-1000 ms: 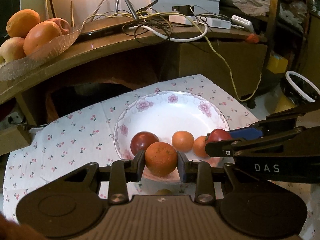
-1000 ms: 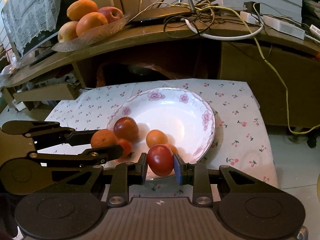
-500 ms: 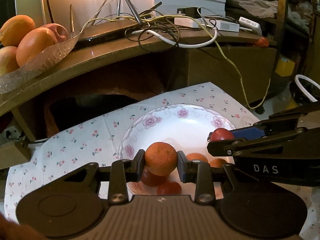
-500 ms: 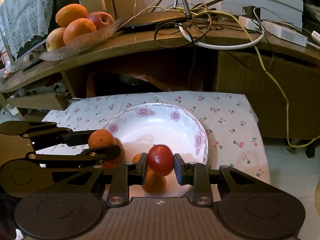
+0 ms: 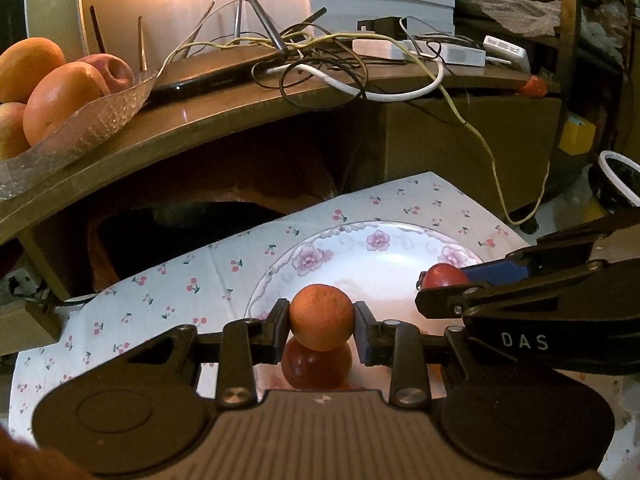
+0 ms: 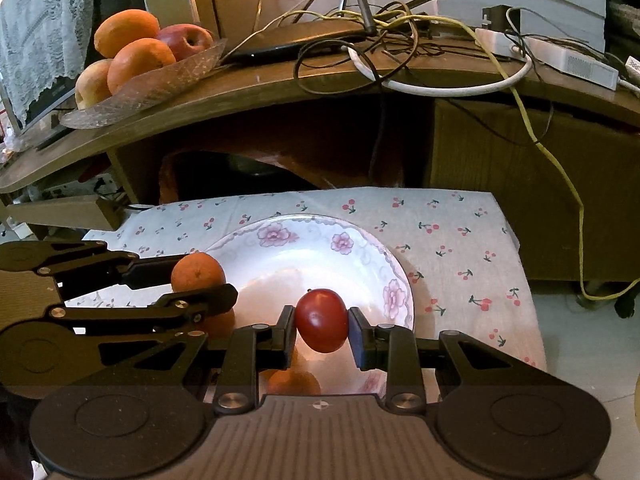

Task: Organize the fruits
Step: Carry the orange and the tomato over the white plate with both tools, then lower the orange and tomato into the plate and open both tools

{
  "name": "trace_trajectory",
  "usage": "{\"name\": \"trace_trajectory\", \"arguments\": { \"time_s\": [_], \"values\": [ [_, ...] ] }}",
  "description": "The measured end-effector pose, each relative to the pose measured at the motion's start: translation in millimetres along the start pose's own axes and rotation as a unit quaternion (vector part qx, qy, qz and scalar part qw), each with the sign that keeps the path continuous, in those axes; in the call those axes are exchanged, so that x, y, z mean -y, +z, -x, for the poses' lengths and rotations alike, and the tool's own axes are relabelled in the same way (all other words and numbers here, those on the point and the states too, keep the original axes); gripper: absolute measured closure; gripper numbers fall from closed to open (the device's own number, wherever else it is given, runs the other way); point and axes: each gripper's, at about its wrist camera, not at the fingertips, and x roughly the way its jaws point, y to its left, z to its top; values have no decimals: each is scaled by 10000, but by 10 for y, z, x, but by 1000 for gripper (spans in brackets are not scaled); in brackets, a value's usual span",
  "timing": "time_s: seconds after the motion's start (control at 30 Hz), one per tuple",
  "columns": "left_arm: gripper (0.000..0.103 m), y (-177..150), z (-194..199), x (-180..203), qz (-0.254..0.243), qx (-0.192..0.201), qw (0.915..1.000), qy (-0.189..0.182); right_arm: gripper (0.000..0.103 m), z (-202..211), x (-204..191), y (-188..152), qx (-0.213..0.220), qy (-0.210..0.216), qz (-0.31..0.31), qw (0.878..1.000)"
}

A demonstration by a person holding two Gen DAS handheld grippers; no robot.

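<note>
Holding my left gripper (image 5: 321, 322) tight on an orange (image 5: 321, 317), right gripper (image 6: 321, 326) squeezing a red tomato (image 6: 321, 320), both above my flowery plate (image 6: 320, 236).

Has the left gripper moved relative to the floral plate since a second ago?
Yes. The left gripper, shut on the orange fruit, has pulled back toward the near rim of the floral plate, which now sits farther ahead in its view.
</note>
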Motion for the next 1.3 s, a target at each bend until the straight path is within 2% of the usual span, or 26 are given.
{"name": "trace_trajectory", "arguments": {
  "time_s": [0.73, 1.03, 1.3],
  "values": [
    [65, -23, -193, -75, 149, -53, 9999, -70, 70, -248, 53, 2, -71, 0, -50, 10000],
    [65, -26, -175, -83, 184, -55, 9998, -55, 69, -258, 53, 7, -34, -1, -28, 10000],
    [63, 11, -54, -91, 168, 34, 9998, -48, 63, -162, 44, 55, 144, -37, -41, 9999]
  ]
}}
